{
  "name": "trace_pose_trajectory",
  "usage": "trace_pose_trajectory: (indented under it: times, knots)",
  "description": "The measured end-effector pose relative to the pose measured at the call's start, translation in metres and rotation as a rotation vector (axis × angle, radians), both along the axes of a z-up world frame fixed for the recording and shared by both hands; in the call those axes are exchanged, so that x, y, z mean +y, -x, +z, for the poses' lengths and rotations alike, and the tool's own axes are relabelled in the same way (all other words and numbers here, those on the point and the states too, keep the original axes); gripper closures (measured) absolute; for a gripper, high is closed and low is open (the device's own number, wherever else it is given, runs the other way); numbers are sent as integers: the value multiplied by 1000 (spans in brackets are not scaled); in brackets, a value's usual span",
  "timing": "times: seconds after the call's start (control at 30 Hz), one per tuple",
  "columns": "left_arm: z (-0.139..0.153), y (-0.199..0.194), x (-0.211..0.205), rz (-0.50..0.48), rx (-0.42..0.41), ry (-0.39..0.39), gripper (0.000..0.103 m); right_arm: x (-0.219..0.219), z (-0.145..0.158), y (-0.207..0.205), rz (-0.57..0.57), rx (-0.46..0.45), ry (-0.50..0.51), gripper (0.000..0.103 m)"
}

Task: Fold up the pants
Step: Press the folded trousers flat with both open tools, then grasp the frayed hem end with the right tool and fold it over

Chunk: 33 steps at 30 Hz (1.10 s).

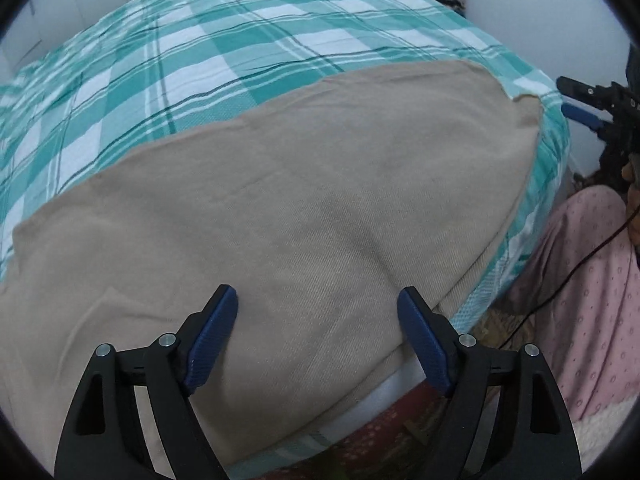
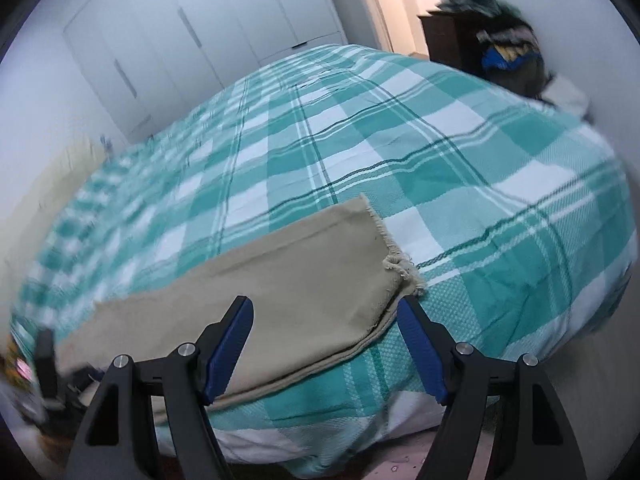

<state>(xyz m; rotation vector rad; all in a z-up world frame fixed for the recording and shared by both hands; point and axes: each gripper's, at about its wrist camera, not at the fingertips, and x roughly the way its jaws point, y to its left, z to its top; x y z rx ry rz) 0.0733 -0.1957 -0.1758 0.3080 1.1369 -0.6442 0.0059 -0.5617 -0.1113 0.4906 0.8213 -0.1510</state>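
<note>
A pair of tan pants (image 1: 280, 208) lies flat on a bed (image 1: 208, 52) covered with a teal and white checked bedspread, along the near edge of the bed. The cloth looks folded into layers, and a frayed hem (image 2: 400, 264) sits at the end of the pants farthest to the right in the right wrist view. The left gripper (image 1: 318, 336) hovers over the near part of the pants, its 2 blue-padded jaws spread wide with only cloth showing between them. The right gripper (image 2: 324, 344) is just above the frayed end of the pants, its jaws also spread apart and holding nothing; whether they touch the fabric cannot be told. In the left wrist view the right gripper (image 1: 592, 108) shows beyond the far end of the pants, off the bed's edge. White wardrobe doors (image 2: 180, 32) stand behind the bed, and a pile of dark clothes (image 2: 504, 48) sits past its far corner.
</note>
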Motion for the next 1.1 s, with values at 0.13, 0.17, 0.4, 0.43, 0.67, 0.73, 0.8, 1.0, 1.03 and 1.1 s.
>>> trace_pose_trajectory:
  times: [0.13, 0.17, 0.4, 0.43, 0.67, 0.73, 0.8, 1.0, 1.03, 1.1]
  knots:
    - [-1, 3, 0, 6, -7, 4, 20, -31, -11, 8, -63, -35, -282, 29]
    - [-1, 3, 0, 8, -5, 8, 20, -40, -16, 11, -90, -44, -376, 29]
    - [-5, 3, 2, 21, -6, 29, 18, -50, -42, 5, -122, 43, -611, 29]
    - [-5, 3, 2, 21, -8, 30, 18, -47, -44, 0, -105, 55, -614, 30]
    - [-6, 3, 2, 22, -8, 39, 18, -43, -66, -37, -100, 175, -522, 44]
    - [-7, 5, 2, 23, -17, 35, 18, -43, -73, -43, -110, 206, -481, 56]
    - [-8, 7, 1, 22, -31, 30, 17, -43, -84, -47, -137, 228, -471, 74]
    - [2, 13, 2, -17, -33, 11, 8, -41, -72, -44, -136, 177, -396, 96]
    - [9, 12, 10, -5, -25, 41, 8, -40, -59, -38, -128, 109, -387, 96]
    - [27, 11, 36, 45, -18, 122, 8, -36, -34, -29, -96, 28, -350, 96]
